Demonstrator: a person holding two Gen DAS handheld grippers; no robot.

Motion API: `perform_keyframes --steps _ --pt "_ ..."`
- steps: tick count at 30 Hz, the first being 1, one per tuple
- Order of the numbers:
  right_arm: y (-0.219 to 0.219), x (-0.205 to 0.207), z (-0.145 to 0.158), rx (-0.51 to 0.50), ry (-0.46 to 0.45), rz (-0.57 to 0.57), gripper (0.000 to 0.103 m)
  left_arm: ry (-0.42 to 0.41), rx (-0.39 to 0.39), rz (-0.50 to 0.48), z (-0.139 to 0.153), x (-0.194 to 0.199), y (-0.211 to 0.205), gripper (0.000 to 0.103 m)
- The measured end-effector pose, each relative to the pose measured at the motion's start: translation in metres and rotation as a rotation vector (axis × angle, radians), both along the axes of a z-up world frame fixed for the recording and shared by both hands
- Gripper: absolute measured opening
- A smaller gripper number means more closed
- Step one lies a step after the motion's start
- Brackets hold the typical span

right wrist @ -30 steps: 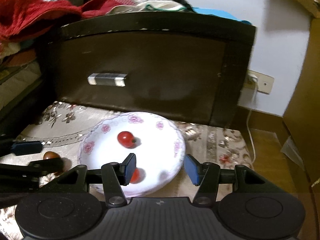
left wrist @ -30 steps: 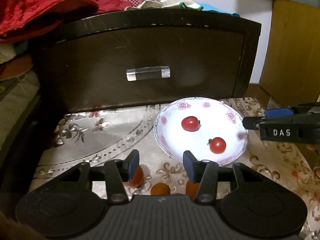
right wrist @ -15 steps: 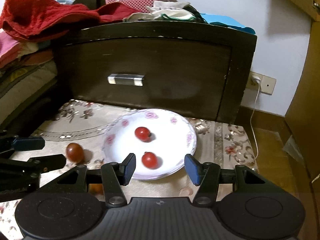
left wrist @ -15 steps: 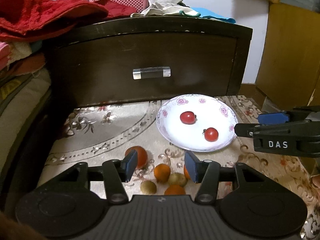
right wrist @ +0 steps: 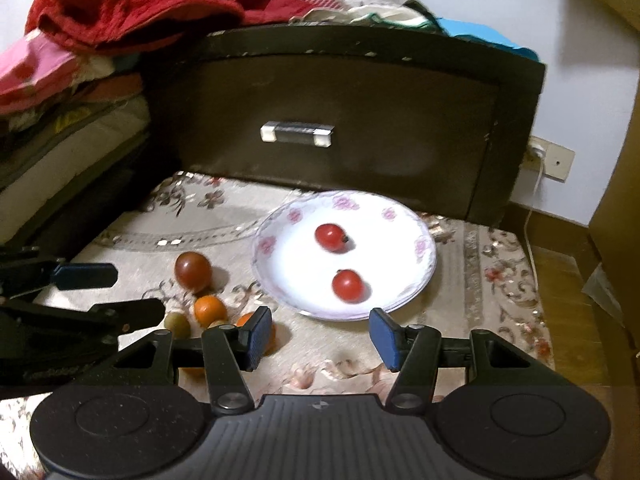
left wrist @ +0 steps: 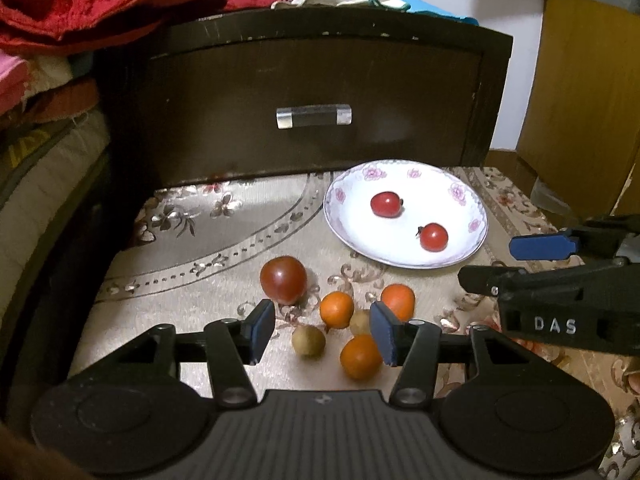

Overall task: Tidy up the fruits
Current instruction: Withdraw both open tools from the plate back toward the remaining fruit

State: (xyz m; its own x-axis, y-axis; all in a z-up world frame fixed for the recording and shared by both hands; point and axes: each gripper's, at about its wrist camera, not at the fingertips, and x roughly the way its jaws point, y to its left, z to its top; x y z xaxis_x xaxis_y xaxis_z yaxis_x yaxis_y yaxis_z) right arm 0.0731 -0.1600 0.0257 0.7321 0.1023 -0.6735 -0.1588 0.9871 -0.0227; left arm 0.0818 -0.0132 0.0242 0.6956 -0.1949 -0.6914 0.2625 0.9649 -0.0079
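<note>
I see my left gripper (left wrist: pixel 322 333) hovering with its jaws parted and empty above a cluster of loose fruit on the floral cloth (left wrist: pixel 224 240): a large dark-red tomato (left wrist: pixel 283 280), three small oranges (left wrist: pixel 337 309) and two pale greenish-brown round fruits (left wrist: pixel 308 341). My right gripper (right wrist: pixel 320 338) also stands apart, gripping nothing, just before the white floral-rimmed plate (right wrist: pixel 404 216), which holds two red cherry tomatoes (right wrist: pixel 348 286).

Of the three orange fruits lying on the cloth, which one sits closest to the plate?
The orange fruit on the right of the cluster, just below the plate rim. The other two, the middle one and the nearest one, lie further from the plate.
</note>
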Motion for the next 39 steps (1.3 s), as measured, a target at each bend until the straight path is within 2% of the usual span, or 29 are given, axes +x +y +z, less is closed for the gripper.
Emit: perform_keyframes --steps 19,39 --pt "0.019 0.011 -0.028 -0.027 0.085 0.072 0.051 0.055 0.037 -0.031 -0.022 0.006 -0.001 0.057" --pt "0.024 0.015 -0.034 -0.035 0.110 0.100 0.051 0.073 0.040 -0.029 -0.027 0.005 0.007 0.057"
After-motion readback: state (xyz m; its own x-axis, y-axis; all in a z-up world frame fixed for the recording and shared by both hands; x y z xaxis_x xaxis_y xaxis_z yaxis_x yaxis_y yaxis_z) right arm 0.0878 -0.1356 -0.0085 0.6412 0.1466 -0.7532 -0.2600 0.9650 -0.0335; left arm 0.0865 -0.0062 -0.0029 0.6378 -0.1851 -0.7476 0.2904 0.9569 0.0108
